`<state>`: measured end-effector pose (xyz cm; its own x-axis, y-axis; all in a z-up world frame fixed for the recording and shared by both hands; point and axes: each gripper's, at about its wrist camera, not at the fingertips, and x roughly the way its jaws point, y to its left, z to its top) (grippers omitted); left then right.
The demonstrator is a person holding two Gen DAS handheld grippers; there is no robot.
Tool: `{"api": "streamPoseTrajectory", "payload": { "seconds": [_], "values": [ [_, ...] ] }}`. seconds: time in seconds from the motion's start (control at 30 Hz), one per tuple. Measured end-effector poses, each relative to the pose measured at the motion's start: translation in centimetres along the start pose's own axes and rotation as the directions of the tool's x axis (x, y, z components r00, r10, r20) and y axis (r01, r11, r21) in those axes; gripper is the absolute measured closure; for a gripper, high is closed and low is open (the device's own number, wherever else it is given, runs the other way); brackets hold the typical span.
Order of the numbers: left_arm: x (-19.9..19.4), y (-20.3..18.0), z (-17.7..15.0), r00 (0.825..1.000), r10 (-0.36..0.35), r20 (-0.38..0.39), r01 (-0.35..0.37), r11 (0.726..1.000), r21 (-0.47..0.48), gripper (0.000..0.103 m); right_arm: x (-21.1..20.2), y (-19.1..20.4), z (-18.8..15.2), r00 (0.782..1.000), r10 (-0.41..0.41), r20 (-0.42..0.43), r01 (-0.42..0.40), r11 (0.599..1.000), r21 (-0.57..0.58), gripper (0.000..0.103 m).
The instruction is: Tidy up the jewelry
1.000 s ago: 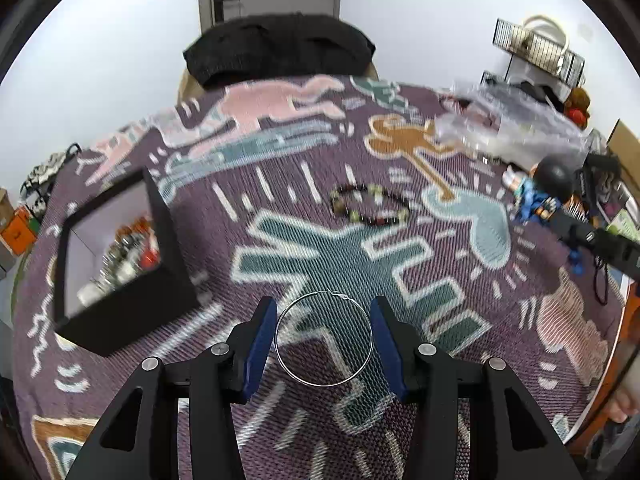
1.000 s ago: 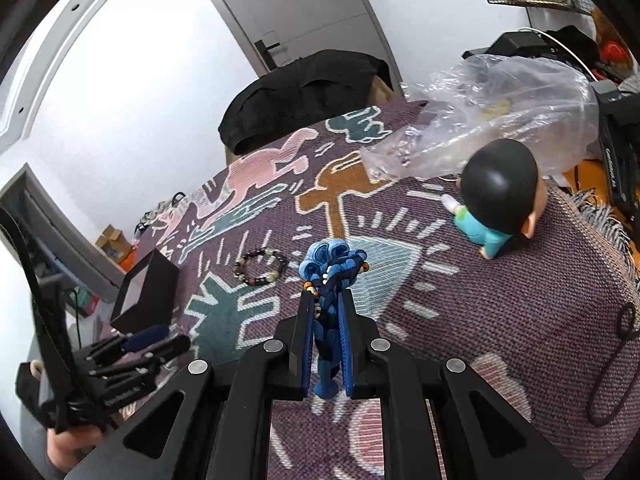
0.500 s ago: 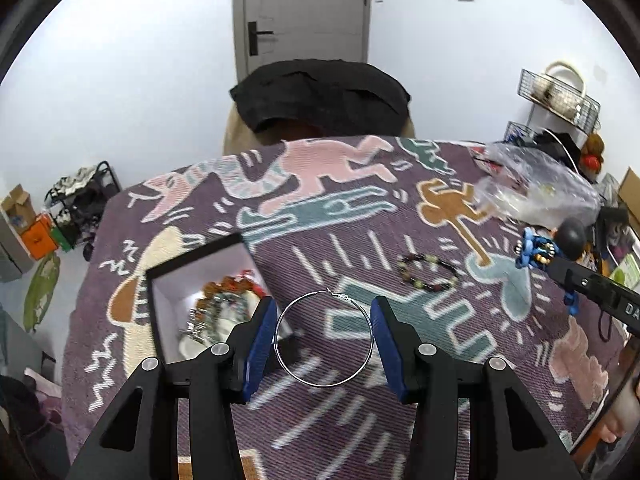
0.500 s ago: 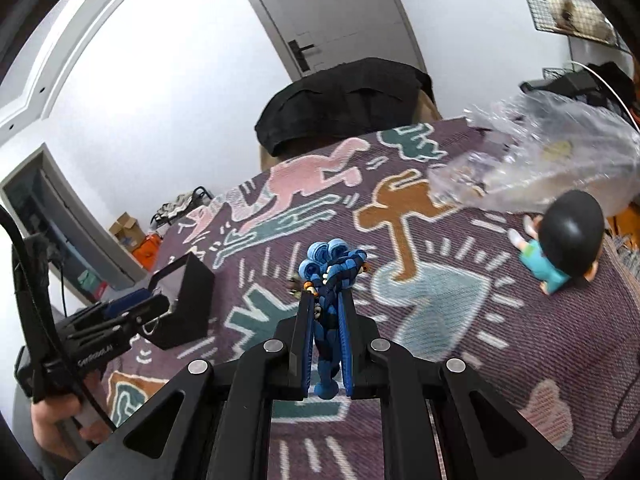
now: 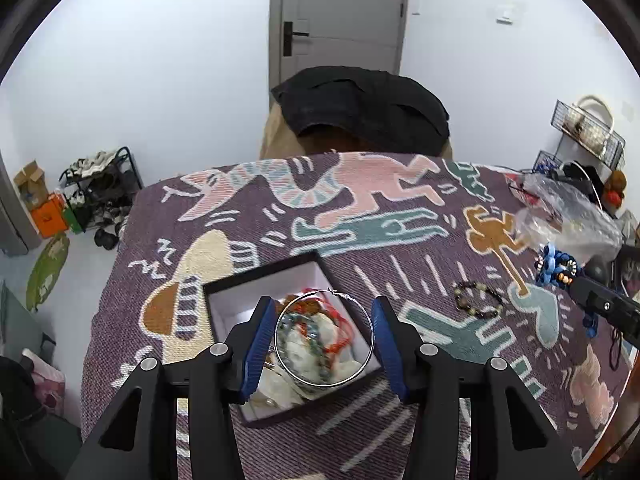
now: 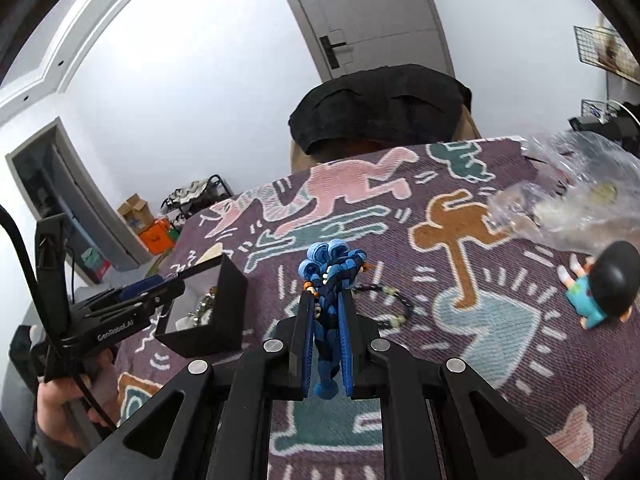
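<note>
My left gripper (image 5: 324, 340) is shut on a large silver hoop earring (image 5: 362, 368) and holds it above the open black jewelry box (image 5: 264, 276), which has several beaded pieces inside. The box also shows in the right wrist view (image 6: 224, 304), with the left gripper (image 6: 160, 292) over it. My right gripper (image 6: 325, 320) is shut on a blue knotted cord piece with small beads (image 6: 332, 268), held above the patterned cloth. A dark beaded bracelet (image 5: 478, 300) lies on the cloth right of the box; it shows partly behind the right gripper (image 6: 390, 312).
A patterned purple cloth (image 5: 360, 220) covers the table. A crumpled clear plastic bag (image 6: 568, 200) and a small black-haired figurine (image 6: 600, 288) sit at the right. A chair with a black garment (image 5: 360, 108) stands behind the table's far edge.
My left gripper has carried the hoop earring leftward from the cloth to above the box. My right gripper has risen and moved left, still holding the blue cord piece.
</note>
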<state>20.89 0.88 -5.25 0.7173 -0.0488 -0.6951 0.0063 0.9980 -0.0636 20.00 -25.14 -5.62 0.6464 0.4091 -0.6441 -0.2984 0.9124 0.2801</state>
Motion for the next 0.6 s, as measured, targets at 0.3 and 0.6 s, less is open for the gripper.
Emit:
{"api": "streamPoseTrajectory", "payload": {
  "seconds": [0.3,0.6],
  "values": [
    [0.6,3.6,0.3,1.000,0.002,-0.017,-0.004,0.997,-0.076,0.027,2.6,4.3,1.4,0.999,0.028,-0.027,-0.030,0.997,-0.066,0.091],
    [-1.7,8.8,-0.3,0.999,0.012,0.045,-0.004,0.983,-0.184,0.019,5.4,9.0,2.2,0.995,0.082,-0.064,-0.090,0.988,-0.122,0.091]
  ]
}}
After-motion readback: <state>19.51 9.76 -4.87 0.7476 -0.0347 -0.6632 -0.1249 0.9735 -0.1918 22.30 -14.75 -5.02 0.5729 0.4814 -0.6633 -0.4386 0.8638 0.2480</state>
